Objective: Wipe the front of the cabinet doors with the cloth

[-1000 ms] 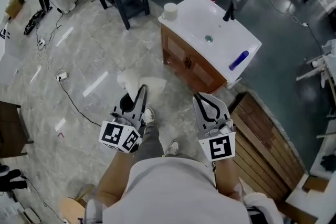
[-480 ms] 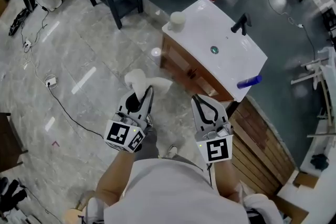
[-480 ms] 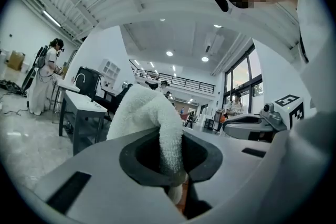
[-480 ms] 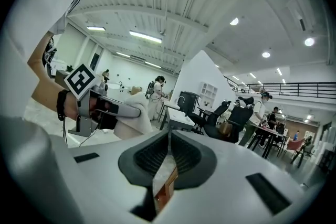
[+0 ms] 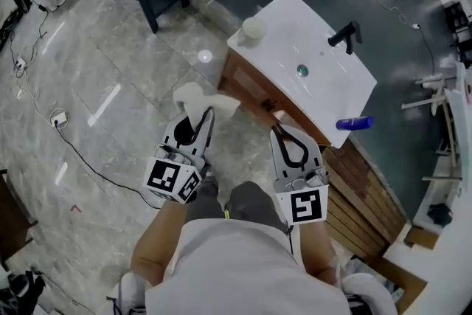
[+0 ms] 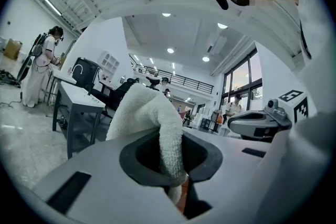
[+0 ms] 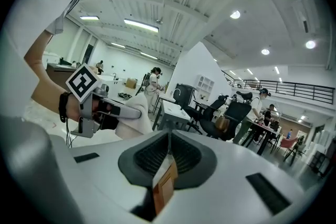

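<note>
Cloth: the white cloth (image 5: 196, 95) is pinched in the left gripper (image 5: 199, 116). The jaws are clamped on a fold, and the loose end flops out past the tips at centre frame.
Right gripper: the right gripper (image 5: 283, 135) has its jaws pressed together, with nothing between them that I can see. It sits lower centre-right, with its tips in front of the wood.
Cabinet doors: the cabinet doors (image 5: 251, 91) show as a brown front running diagonally from centre frame down to the right. They sit under the white sink top (image 5: 295, 44) and face the lower left.
Key relation: the doors lie up and to the right of the cloth, which is close to their upper-left end. The left gripper view shows open room past the cloth, so I judge it is off the wood.
Nearer hand: the left gripper carries the cloth at the upper-left end of the doors, and the right gripper is nearer the lower-right end.
Long axis: a stroke would likely run along that diagonal.
Room: there is open marble floor (image 5: 110, 77) on the left. A slatted wooden panel (image 5: 369, 192) hems in the lower right, and the right gripper stands in that lane.
Stage: a cloth gripped and clear of the doors fits either heading in for a wipe or coming away from one.
</note>
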Tool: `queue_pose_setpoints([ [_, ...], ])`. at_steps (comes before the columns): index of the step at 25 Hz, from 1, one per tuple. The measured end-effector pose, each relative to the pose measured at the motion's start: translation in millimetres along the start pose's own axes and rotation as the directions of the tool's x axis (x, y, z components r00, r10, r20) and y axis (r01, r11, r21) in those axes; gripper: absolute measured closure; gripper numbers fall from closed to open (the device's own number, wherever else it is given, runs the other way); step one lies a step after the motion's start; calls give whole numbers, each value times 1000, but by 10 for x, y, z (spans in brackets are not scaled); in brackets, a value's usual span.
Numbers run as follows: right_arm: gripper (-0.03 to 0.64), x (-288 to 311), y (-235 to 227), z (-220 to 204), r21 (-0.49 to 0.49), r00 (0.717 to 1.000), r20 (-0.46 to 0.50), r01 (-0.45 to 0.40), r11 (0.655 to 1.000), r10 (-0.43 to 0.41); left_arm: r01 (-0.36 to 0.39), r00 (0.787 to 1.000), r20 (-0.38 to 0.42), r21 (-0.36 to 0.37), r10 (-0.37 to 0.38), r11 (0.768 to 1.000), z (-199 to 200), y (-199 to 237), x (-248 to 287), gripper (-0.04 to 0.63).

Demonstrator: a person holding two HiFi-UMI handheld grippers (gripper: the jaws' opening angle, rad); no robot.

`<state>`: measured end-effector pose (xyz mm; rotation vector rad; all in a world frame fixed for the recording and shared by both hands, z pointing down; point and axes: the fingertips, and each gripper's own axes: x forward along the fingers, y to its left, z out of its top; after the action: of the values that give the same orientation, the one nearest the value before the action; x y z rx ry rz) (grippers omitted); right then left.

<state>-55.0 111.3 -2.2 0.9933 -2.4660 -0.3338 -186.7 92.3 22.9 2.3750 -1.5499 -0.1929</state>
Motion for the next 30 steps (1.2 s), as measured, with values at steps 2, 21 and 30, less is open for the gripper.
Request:
queue_pose_setpoints([
  [2,572,61,-65,-107,7,1000,-27,-4,1000,4,-8,1000,-29,0,8,1000,-94,64,136,537],
  [21,572,1213,-217,-1775,76,997,-63,-39,996,44,-110,977,-180,24,112,994,-1663,927,1507,537],
  [30,572,1673,-71,-2429,93,996,-85,-23,995,31,-76,981,-176,33,81,997,-2237,1273,1883,537],
])
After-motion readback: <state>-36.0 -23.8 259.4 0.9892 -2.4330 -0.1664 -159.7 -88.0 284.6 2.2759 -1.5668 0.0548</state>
